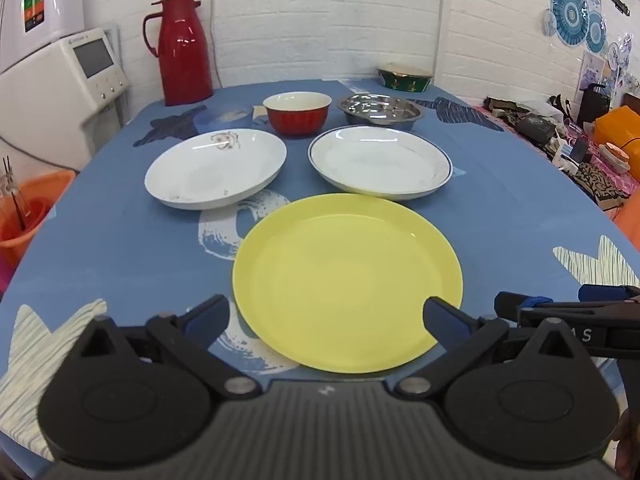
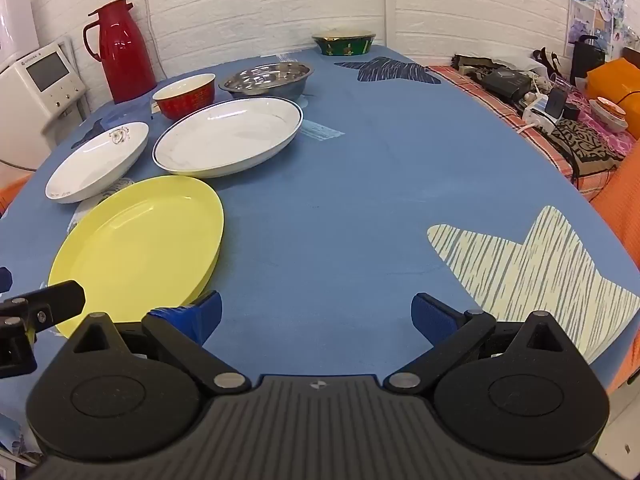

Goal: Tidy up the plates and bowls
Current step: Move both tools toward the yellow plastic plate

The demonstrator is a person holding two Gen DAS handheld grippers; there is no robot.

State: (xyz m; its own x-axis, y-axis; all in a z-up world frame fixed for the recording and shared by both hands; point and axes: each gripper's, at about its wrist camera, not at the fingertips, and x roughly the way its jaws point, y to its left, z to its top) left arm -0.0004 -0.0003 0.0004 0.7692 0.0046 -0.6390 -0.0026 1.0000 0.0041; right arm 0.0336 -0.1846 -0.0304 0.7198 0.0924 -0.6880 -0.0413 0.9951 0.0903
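Nothing is stacked: yellow plate (image 1: 347, 282), two white plates (image 1: 216, 168) and bowls (image 1: 298, 113) lie apart on the tabletop (image 2: 360, 200), both tools (image 1: 326, 318) (image 2: 316, 312) wide and empty.

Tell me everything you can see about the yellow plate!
The yellow plate is round, plain pale yellow, glossy like plastic, with a low raised rim and nothing in it. It lies flat and right way up on the blue tablecloth, nearest the camera, in front of two white plates. The left gripper is open with its fingers spread either side of the plate's near edge, not clamped on it. The right gripper is open just beside its right edge.
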